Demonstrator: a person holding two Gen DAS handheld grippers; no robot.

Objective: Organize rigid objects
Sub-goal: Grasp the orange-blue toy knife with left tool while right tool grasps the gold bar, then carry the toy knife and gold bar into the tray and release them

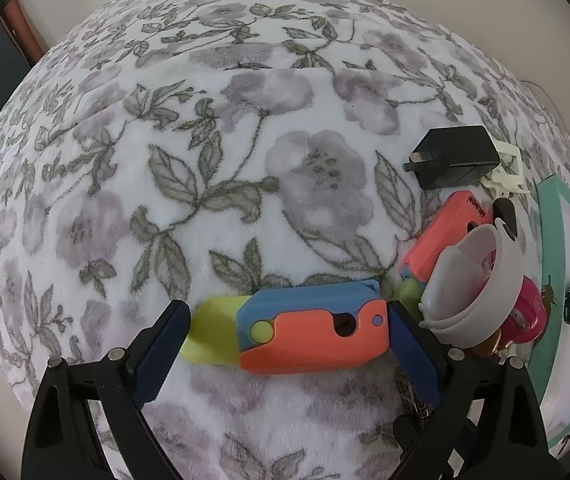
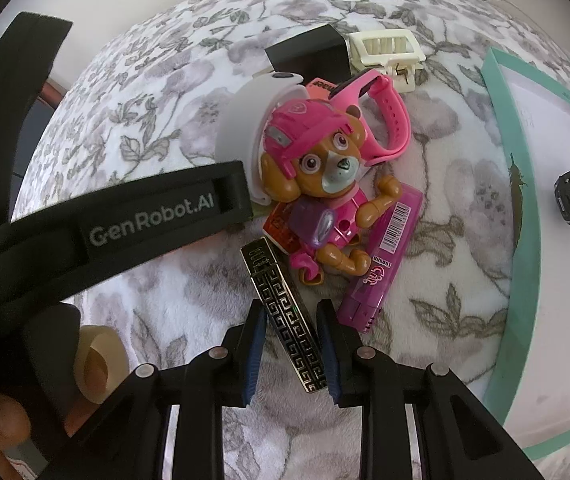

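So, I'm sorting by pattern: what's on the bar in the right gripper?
The bar is black with a gold Greek-key pattern, clearest in the right wrist view.

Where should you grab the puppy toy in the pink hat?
Grip the puppy toy across its pink body, below the big round head, coming from above. It lies on its back, chest up, and the head looks too wide and rounded to pinch.
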